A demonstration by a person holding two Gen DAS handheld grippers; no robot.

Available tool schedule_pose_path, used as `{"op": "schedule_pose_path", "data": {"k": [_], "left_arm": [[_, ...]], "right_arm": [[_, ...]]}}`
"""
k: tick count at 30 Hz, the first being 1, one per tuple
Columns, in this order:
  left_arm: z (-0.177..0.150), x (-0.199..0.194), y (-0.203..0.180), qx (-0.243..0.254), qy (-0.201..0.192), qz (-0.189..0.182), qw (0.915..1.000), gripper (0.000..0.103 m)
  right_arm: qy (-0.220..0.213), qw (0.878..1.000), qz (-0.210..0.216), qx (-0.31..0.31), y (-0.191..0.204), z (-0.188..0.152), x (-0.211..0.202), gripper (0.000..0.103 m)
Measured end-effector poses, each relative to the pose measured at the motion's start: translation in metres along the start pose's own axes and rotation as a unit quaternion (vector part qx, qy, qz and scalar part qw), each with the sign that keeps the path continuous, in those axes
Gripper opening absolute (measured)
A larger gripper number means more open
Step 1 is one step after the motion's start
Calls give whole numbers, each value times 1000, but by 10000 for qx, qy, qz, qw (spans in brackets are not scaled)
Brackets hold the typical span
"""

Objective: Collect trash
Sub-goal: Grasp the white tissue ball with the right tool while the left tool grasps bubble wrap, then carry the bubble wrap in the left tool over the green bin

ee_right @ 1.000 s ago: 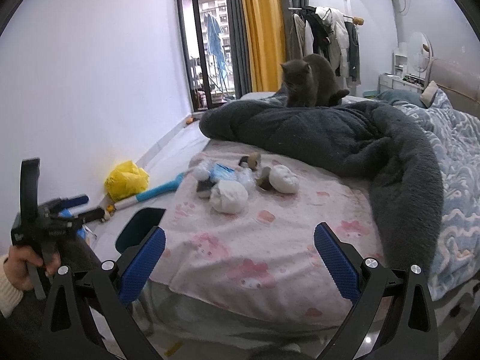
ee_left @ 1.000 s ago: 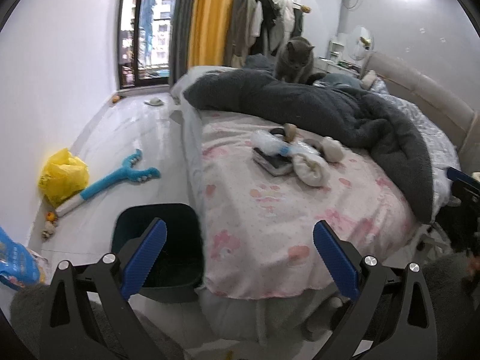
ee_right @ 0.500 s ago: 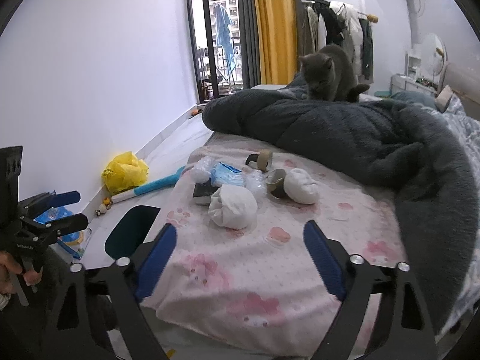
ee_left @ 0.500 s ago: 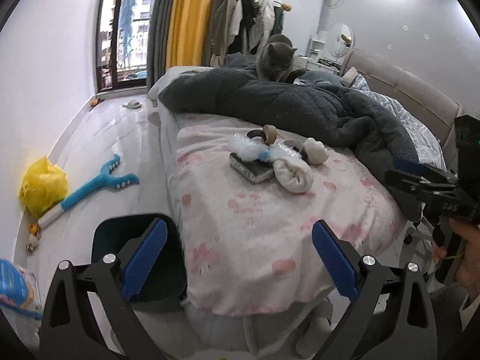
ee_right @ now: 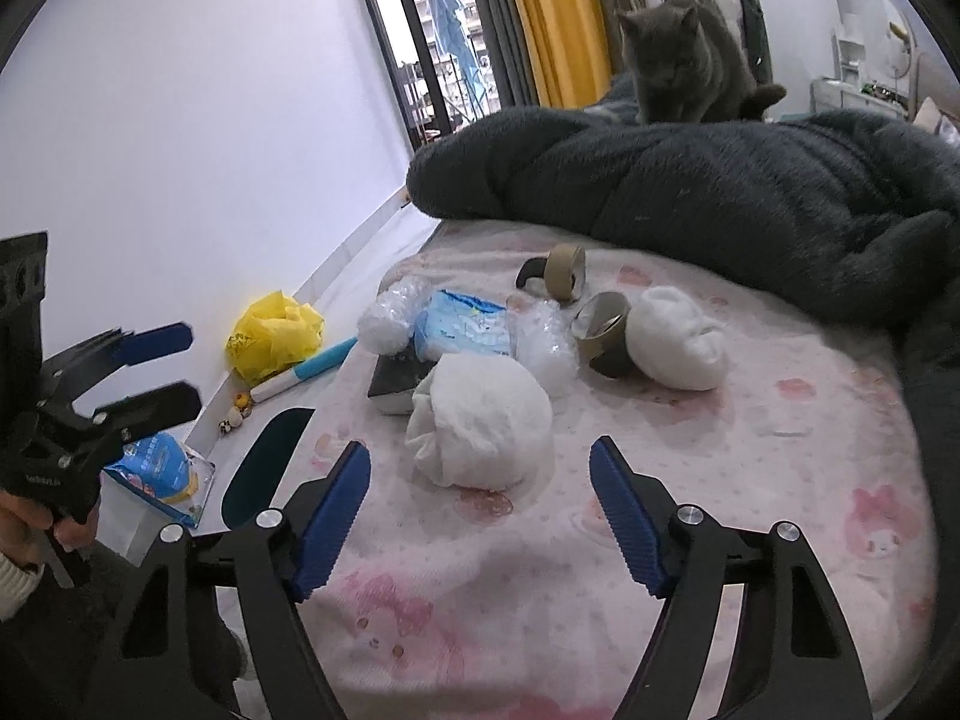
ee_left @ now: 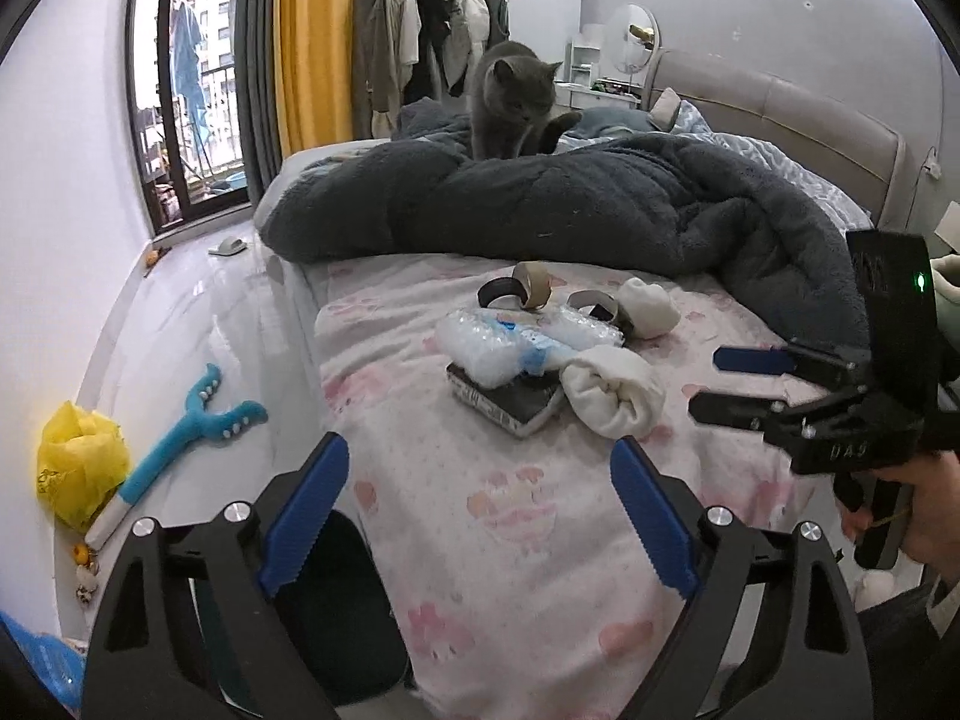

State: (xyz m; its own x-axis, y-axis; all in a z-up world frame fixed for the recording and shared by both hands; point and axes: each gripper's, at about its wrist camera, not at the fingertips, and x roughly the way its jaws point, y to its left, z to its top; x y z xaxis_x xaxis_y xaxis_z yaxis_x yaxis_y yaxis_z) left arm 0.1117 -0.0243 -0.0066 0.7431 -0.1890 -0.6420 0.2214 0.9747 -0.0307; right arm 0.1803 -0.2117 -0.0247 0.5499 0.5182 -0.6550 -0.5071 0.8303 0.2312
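Both grippers, left point(ee_left: 480, 516) and right point(ee_right: 480, 510), closing yet apparently apart, hold nothing.

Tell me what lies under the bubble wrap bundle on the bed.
A dark flat box with a white edge lies under the bubble wrap bundle, its near corner sticking out. The rest of its top is covered, also by the white cloth ball.

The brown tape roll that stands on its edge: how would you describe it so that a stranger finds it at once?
Look at the pink printed bed sheet, at the small heap of things just before the dark grey fluffy blanket. At the heap's far edge, nearest that blanket, the brown tape roll stands on its edge against a flat black ring. The other brown roll leans on a white wad.
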Motion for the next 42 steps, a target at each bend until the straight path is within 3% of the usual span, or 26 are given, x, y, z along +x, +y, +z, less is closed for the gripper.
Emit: {"op": "schedule_pose_path", "data": {"k": [10,14,17,20,26,30,37,40,42], "left_arm": [[13,43,31,-605,126,-251,9978,86],[13,51,39,-782,153,-226,9966,86],[14,58,42,-882,196,-240,9956,85],[18,63,37,-867,201,-249,9957,85],[24,74,22,-802,228,-373,9958,80],[27,82,17,-900,244,-481,9945,74],[35,104,14,-1180,357,-586,9906,74],[33,117,18,-1449,513,-653,9859,68],[33,122,22,-1585,565,-709,9832,57]], "right_arm": [[275,9988,123,390,-9,7,42,71],[543,9975,-17,459,-13,6,61,61],[573,9963,122,632,-16,5,66,48],[565,9967,87,573,-11,6,61,42],[442,9980,-92,435,-10,8,43,42],[135,9985,-116,510,-17,15,27,42],[-333,9972,-169,646,-35,33,10,42],[-384,9970,-147,663,-39,44,11,42],[-370,9974,-137,608,-38,50,19,42]]}}
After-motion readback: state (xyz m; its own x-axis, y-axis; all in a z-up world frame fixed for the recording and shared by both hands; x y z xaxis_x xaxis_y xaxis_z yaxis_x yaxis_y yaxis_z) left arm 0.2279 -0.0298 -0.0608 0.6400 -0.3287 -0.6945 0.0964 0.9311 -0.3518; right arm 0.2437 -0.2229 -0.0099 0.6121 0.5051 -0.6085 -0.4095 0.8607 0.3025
